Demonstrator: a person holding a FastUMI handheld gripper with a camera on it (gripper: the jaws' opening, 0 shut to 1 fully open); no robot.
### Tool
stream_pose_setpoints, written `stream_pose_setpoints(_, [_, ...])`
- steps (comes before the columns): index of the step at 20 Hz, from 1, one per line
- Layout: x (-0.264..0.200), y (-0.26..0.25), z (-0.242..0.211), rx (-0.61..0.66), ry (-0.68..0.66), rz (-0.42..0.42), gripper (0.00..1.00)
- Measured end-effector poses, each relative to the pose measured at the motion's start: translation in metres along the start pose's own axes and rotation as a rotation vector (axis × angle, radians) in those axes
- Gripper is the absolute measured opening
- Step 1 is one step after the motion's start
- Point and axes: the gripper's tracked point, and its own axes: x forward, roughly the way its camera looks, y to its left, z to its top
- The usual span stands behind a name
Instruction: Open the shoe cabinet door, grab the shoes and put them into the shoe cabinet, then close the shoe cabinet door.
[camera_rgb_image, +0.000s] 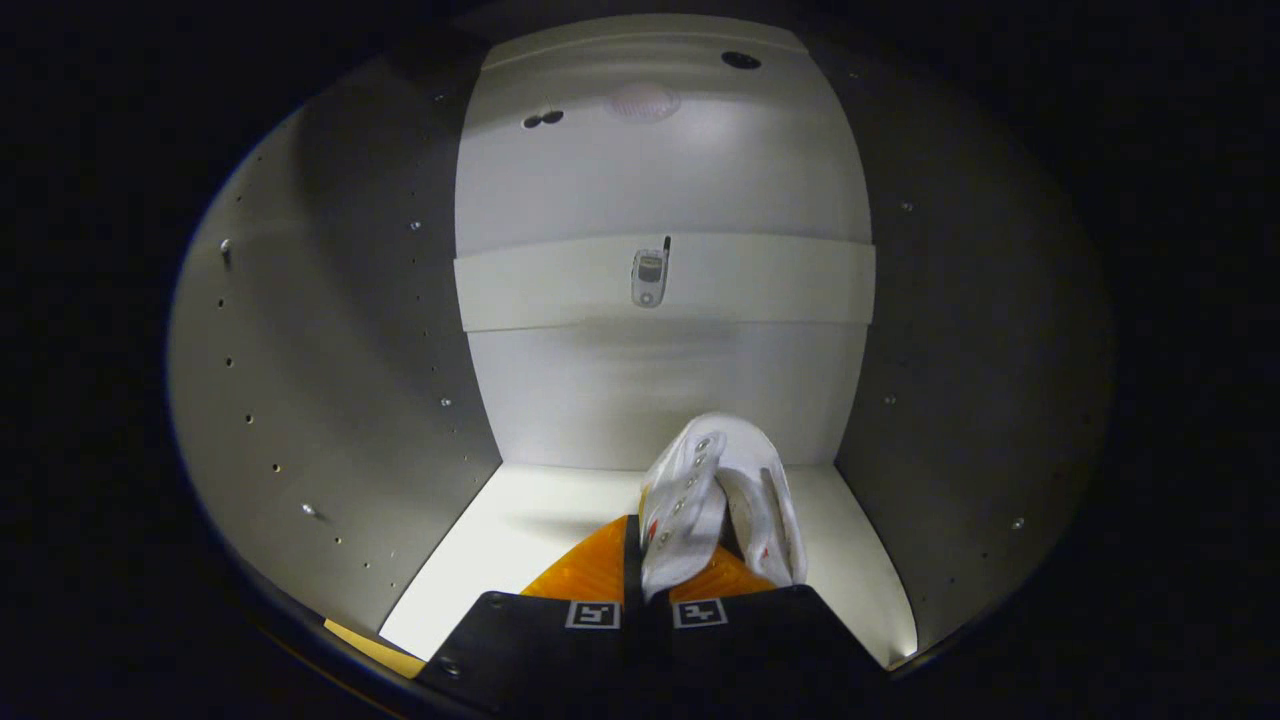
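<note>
While the gripper (648, 570) reaches into the shoe cabinet (330, 400), its two fingers are drawn almost together and pinch the upper of a white shoe (720, 500), so the claw is clenched on it. One flap of the upper, the strip with the metal eyelets, rises from between the fingers and leans slightly to one side; the rest of the shoe hangs or sits just ahead of them, over the white cabinet floor (530, 530). Whether the sole already touches that floor I cannot tell, as the fingers hide the lower part.

Judging by how the flap folds, the shoe is light and soft: canvas or thin leather that gives under pressure. A hold on the eyelet edge is secure enough to carry it, but the body will swing and sag, so it should be lowered gently and let go only once it rests flat. A firmer hold would be the heel collar or the stiffer rim.

Beyond the shoe stands the pale back wall, crossed higher up by a shelf (660, 280) with a small latch fitting (649, 277) on its front edge. Grey side panels with rows of peg holes flank the fingers on both sides.
</note>
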Motion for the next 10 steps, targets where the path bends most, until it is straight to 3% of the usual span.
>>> stream_pose_setpoints(10, [0.018,-0.006,-0.037,0.003,0.128,-0.015,0.05])
